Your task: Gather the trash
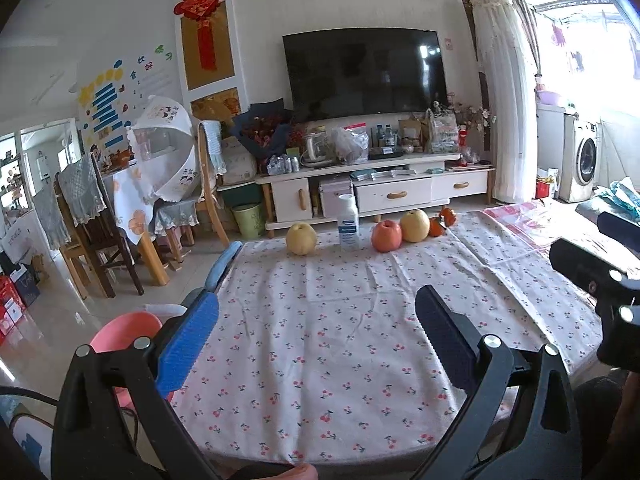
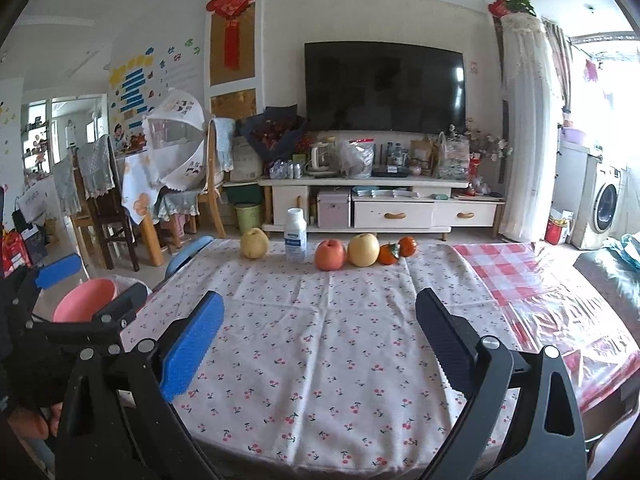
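With claws (image 2: pixel 320 344) agape, bottle (image 2: pixel 296 235) far ahead (untouched).

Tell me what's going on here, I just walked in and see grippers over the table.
A person holds a two-finger gripper in each hand above a table with a cherry-print cloth. The left gripper and right gripper are both open and empty. At the far edge stand a white bottle, two yellow pears, a red apple and two small oranges. Nothing is being held now.
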Demonstrator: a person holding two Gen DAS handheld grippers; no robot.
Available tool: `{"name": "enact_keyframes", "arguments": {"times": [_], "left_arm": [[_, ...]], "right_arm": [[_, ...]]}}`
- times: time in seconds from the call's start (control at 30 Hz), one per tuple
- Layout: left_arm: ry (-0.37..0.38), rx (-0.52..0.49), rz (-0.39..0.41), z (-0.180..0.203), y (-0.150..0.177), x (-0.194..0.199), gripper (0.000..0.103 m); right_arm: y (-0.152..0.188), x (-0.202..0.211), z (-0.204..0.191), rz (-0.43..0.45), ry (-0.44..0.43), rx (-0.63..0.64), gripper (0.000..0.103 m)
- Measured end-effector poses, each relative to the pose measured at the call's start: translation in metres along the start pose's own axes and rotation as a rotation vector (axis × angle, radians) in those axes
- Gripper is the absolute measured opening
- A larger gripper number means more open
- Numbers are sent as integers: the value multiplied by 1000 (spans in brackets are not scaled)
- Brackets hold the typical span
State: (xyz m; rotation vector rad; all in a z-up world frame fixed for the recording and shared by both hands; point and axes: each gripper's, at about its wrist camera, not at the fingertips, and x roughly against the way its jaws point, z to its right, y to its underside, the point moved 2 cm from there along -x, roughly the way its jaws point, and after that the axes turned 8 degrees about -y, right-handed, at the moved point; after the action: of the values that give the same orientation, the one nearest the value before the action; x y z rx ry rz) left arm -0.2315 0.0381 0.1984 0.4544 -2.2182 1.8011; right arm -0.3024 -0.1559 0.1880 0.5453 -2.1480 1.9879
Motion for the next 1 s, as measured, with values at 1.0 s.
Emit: {"name": "enact_keyframes", "arguments": {"times": [1.0], "left_arm": [[93, 3, -411, 44, 107, -52, 99]], "right_arm": [[97, -42, 28, -234, 63, -74, 96]]}}
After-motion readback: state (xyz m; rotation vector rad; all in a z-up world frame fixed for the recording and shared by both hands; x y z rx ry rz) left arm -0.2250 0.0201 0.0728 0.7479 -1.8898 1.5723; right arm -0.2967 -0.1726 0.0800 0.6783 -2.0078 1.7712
